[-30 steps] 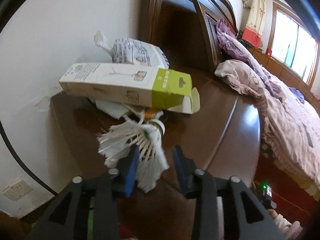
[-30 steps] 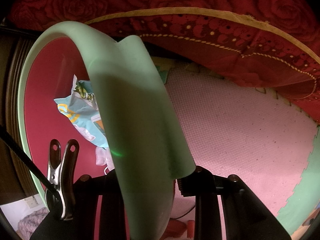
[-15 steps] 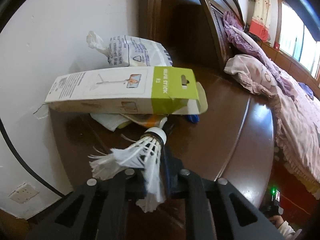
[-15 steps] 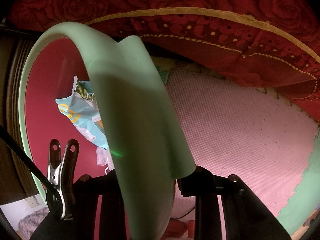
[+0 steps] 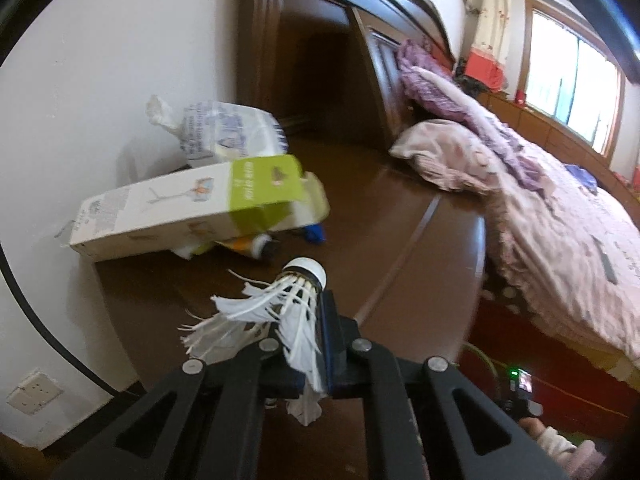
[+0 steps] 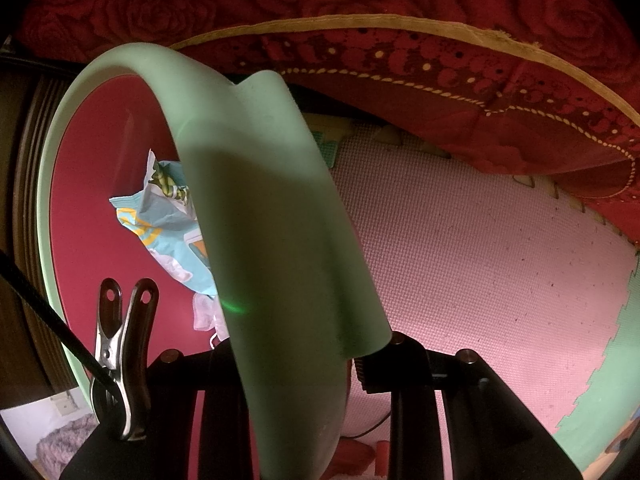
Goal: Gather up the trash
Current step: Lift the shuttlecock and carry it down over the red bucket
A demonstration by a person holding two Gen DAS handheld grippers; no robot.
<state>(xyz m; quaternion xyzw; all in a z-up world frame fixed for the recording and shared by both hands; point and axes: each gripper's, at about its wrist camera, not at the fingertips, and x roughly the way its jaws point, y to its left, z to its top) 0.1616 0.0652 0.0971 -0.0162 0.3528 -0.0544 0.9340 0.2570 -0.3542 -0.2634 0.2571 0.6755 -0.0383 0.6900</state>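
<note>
Shuttlecock [image 5: 294, 300]: pinched by its feathers in the left claw [image 5: 308, 344], cork end forward, lifted clear of the dark wooden bench [image 5: 400, 208].
Left claw pose: raised over the bench's front edge, pointing toward the cardboard box [image 5: 192, 208] by the wall.
Green bin rim [image 6: 272, 216]: clamped in the right claw [image 6: 296, 364], likely to keep the mouth open for drops.
Wrapper [image 6: 168, 216]: already inside the bin.

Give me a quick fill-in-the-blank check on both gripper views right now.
1. The left gripper is shut on a ____.
2. The right gripper grips the bin's ____ rim.
3. Inside the bin lies a crumpled ____ wrapper.
4. The long box has a ____ end.

Missing: shuttlecock; green; blue; green
</note>
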